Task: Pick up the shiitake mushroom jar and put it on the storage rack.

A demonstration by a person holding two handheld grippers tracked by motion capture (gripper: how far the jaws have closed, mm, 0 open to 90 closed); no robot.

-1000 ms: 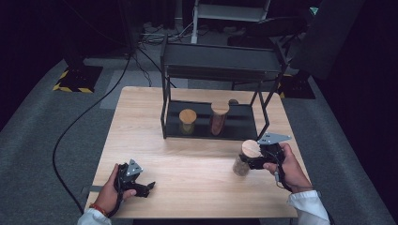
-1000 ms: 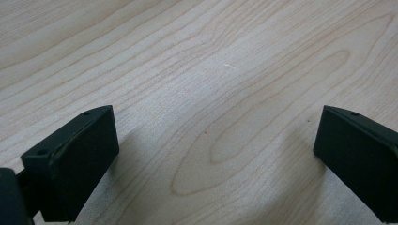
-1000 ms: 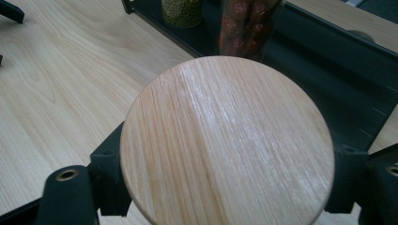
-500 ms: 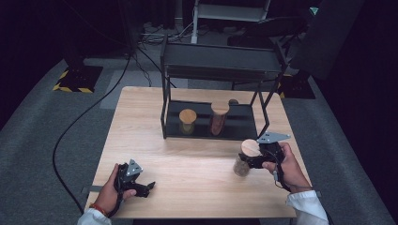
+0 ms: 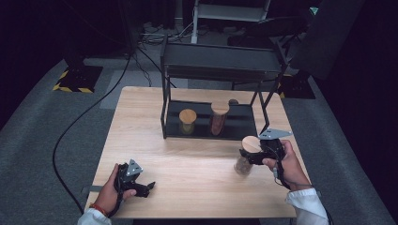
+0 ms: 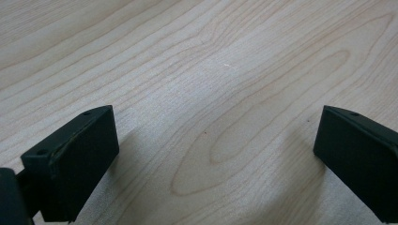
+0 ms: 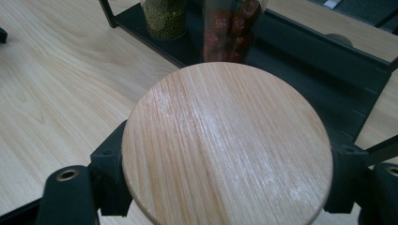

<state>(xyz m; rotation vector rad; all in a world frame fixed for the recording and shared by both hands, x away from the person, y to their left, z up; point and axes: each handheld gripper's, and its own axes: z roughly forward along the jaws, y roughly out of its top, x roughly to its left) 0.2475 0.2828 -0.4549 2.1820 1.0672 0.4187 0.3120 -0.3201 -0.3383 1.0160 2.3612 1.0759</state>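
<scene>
High view: left gripper rests at the near left of the pale, grained wooden table, jaws spread. At the right, the right gripper pinches a glass jar, tilted but near upright, round wooden lid up.

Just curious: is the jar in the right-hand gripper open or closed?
Closed: a round wooden lid covers the jar, gripped by the right gripper.

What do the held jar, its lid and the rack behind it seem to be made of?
The jar in the right gripper looks like clear glass or plastic: brownish contents show through its wall. Its lid looks like pale, matte wood with straight grain lines. The rack looks like dark painted metal, judging by its thin bars and flat shelves.
</scene>
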